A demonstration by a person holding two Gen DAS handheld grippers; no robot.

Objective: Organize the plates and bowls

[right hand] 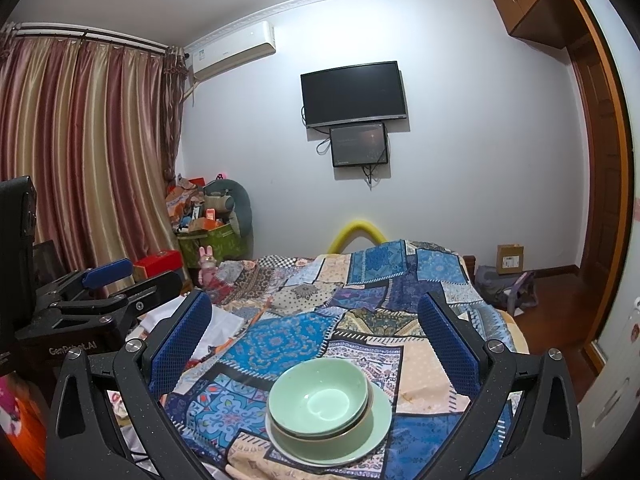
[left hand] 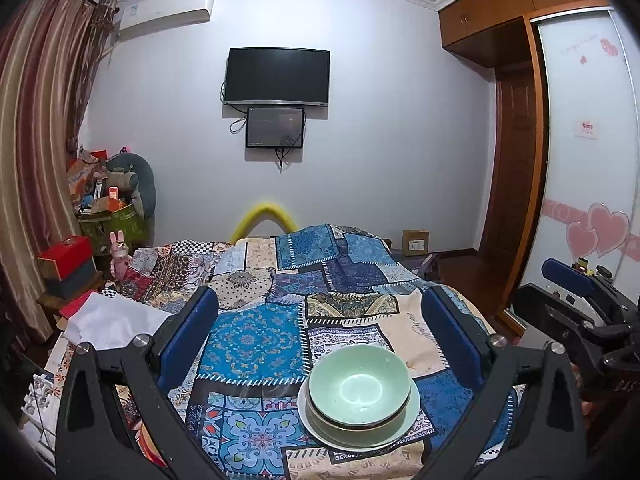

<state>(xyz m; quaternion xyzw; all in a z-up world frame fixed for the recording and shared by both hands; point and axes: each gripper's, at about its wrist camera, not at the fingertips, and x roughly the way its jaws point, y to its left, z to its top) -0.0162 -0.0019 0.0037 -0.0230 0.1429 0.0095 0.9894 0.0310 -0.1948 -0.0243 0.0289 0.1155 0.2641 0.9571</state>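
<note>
A pale green bowl [left hand: 359, 391] [right hand: 318, 397] is nested in a second bowl with a dark rim, and both rest on a pale green plate [left hand: 414, 408] [right hand: 380, 420] on the patchwork bedspread. My left gripper [left hand: 320, 334] is open, its blue pads wide apart above and behind the stack, holding nothing. My right gripper [right hand: 316, 334] is open too, its textured blue pads spread on either side above the stack, empty. Each gripper shows in the other's view: the right gripper [left hand: 576, 280] at the right edge, the left gripper [right hand: 112, 276] at the left.
The patchwork bedspread [left hand: 280, 288] [right hand: 360, 292] covers the bed. White cloth [left hand: 116, 320] and boxes [left hand: 66, 258] lie at the left. A cluttered green bin [right hand: 212, 236] stands in the corner by the curtain [right hand: 88, 152]. A wardrobe [left hand: 580, 160] stands at the right.
</note>
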